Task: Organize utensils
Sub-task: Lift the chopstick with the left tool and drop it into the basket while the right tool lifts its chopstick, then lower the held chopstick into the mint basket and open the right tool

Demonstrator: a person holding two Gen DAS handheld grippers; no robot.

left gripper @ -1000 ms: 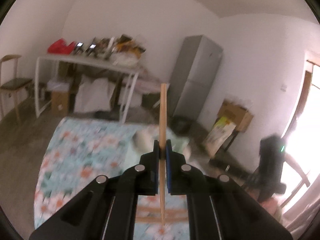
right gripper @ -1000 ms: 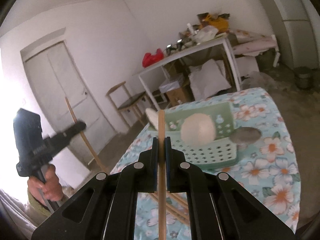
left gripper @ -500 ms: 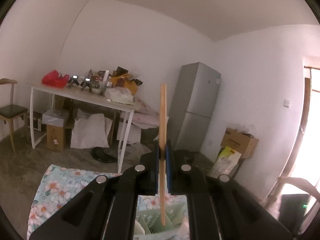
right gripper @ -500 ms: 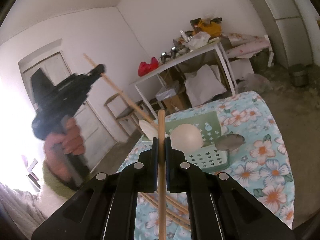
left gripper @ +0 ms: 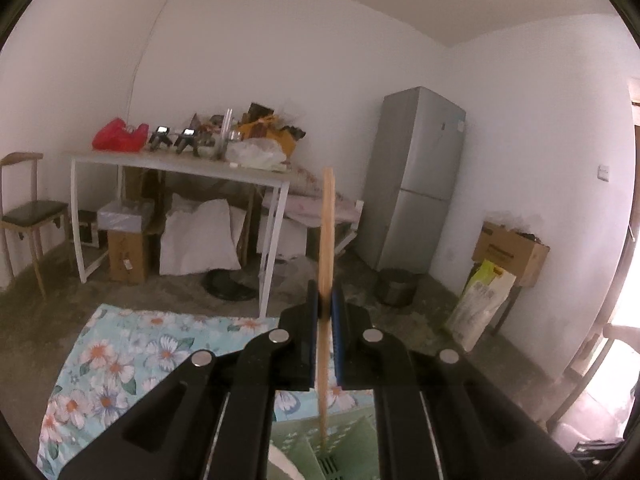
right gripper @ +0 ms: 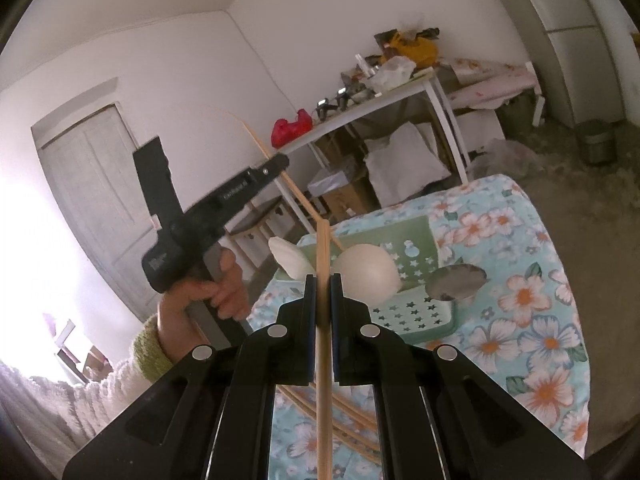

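Observation:
My left gripper (left gripper: 327, 304) is shut on a wooden chopstick (left gripper: 327, 232) held upright; its lower end hangs over the green utensil rack (left gripper: 344, 444). In the right wrist view the left gripper (right gripper: 276, 164) is raised at the left, its chopstick (right gripper: 296, 196) slanting down toward the green rack (right gripper: 412, 248). My right gripper (right gripper: 323, 284) is shut on another wooden chopstick (right gripper: 322, 360), in front of the rack. A white ladle (right gripper: 368, 272), a white spoon (right gripper: 290, 258) and a metal spoon (right gripper: 456, 282) rest in the rack.
The rack stands on a floral tablecloth (right gripper: 532, 320). Several loose chopsticks (right gripper: 348, 420) lie on the cloth below my right gripper. Behind are a cluttered white table (left gripper: 180, 164), a chair (left gripper: 28, 212), a grey fridge (left gripper: 416, 180) and cardboard boxes (left gripper: 508, 248).
My left gripper has risen and swung over the rack with its chopstick, now pointing it down into the rack. My right gripper has stayed almost still, gripping its chopstick.

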